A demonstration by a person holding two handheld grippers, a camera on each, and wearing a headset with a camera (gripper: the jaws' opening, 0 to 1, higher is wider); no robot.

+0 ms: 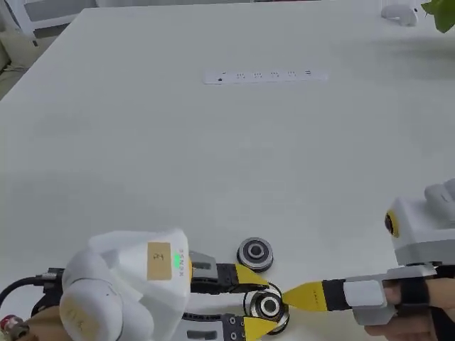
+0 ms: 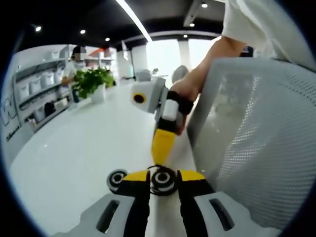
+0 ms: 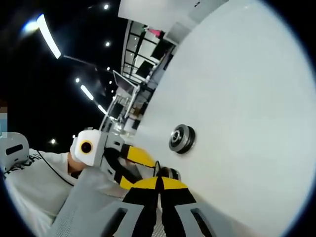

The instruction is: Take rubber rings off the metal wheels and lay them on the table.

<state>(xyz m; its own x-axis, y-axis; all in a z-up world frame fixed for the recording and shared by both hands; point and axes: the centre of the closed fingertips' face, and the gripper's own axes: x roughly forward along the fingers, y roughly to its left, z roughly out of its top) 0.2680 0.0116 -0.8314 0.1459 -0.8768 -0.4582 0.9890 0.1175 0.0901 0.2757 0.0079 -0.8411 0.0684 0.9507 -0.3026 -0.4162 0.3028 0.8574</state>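
Left gripper view has the left gripper (image 2: 163, 177) closed on a metal wheel (image 2: 164, 181), one yellow jaw on each side of it, just above the white table (image 2: 74, 158). The wheel sits near the table's near edge. The right gripper (image 2: 159, 160) comes in from the right with its jaws pressed together and the tip against the wheel's rim. Whether the black rubber ring (image 2: 153, 180) is already caught between those jaws cannot be told.

The step in hand looks like peeling that ring off. To do it well, the left gripper should clamp the metal sides firmly and leave the rim free. The right tip should take only the rubber, lift one section over the flange, then work round rather than tug straight out. A hard pull could twist the wheel out of the left jaws or let the ring snap away.

A second wheel (image 2: 117, 178) stands on the table just beyond the held one, on its far side, clear of both grippers. The open tabletop farther out is a good spot for the freed ring, short of the power strip (image 1: 264, 76).
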